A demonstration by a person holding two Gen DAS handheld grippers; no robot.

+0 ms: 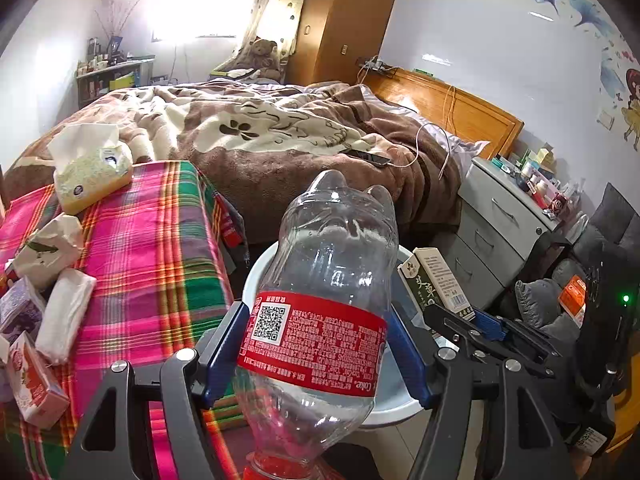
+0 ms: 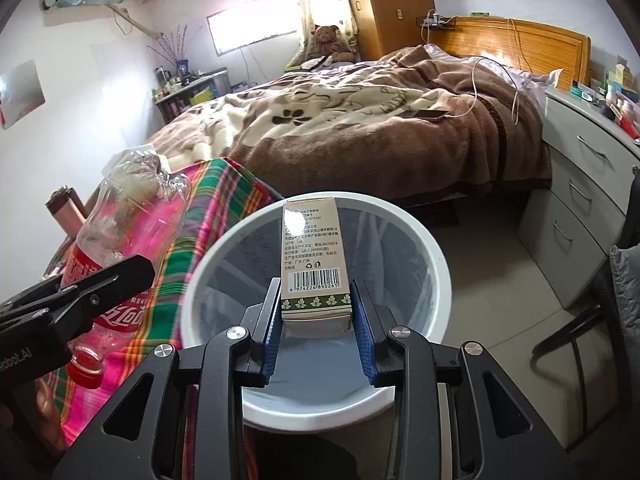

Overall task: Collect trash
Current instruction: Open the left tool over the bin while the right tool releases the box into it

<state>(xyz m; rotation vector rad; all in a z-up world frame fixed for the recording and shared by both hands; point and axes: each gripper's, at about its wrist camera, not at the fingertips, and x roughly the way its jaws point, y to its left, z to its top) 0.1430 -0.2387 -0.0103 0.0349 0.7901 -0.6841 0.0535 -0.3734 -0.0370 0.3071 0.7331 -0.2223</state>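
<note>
My left gripper (image 1: 318,342) is shut on an empty clear cola bottle (image 1: 328,280) with a red label, its red cap toward the camera. The bottle (image 2: 120,240) hangs at the left rim of a white bin (image 2: 436,256) lined with a clear bag. My right gripper (image 2: 316,316) is shut on a small beige and green carton (image 2: 314,256) with a barcode, held over the bin's mouth. In the left wrist view the carton (image 1: 436,280) and right gripper (image 1: 472,320) sit to the right of the bottle, with the bin's rim (image 1: 256,276) behind it.
A table with a pink and green plaid cloth (image 1: 152,248) stands left of the bin, bearing a tissue pack (image 1: 92,168), crumpled tissues (image 1: 52,248) and small cartons (image 1: 36,384). A bed with a brown blanket (image 2: 360,120) lies behind. Grey drawers (image 2: 580,200) stand right, a chair (image 2: 600,320) near them.
</note>
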